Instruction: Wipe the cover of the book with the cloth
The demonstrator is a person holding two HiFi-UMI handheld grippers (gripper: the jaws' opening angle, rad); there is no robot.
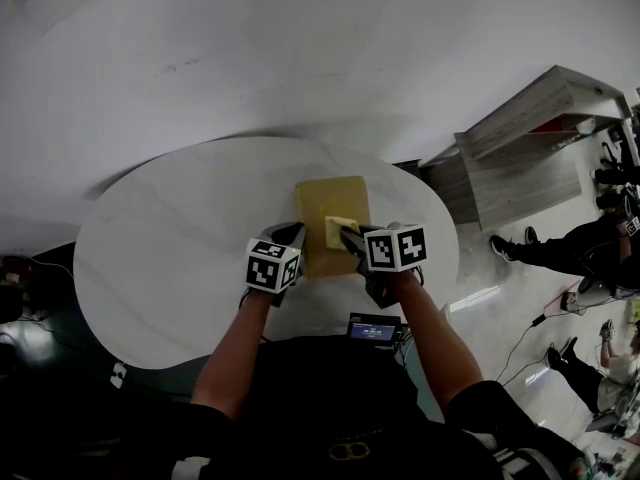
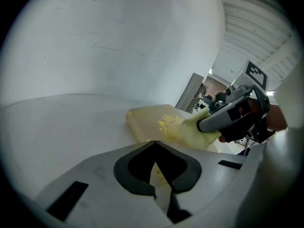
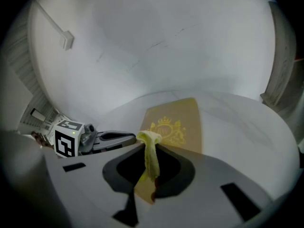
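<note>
Book (image 1: pixel 333 206), tan hardcover with gold crest, flat on round white table (image 1: pixel 160 258), near the middle of the top. Right gripper (image 3: pixel 150 144) over the near half of the cover, fingers clamped on pale yellow cloth (image 3: pixel 151 158); cloth down on the cover, just beside the crest. Left gripper (image 2: pixel 155 142) at the near left edge of the book, fingers closed together, tips meeting, nothing between them.
</note>
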